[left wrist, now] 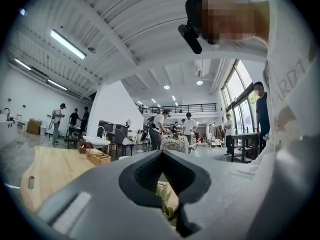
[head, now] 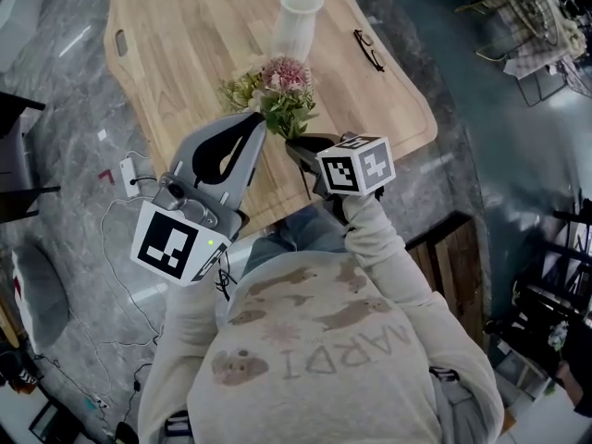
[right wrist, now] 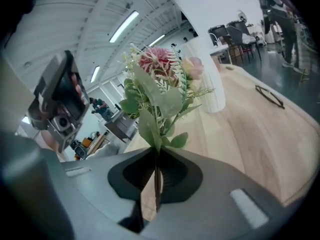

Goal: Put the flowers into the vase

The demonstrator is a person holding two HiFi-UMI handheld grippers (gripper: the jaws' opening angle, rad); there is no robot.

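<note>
Broadly, the wooden table (head: 185,44) carries the white vase (head: 298,21) upright, far side — well apart from the flowers (head: 282,91), whose stems (right wrist: 157,184) the right gripper (right wrist: 156,154) clamps, blooms up, ready for lowering in; the left gripper (left wrist: 162,153), jaws together and empty, sits alongside.

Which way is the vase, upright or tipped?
Upright: the vase stands on its base on the table, mouth up. The flowers are not in it; the right gripper holds their stem.
</note>
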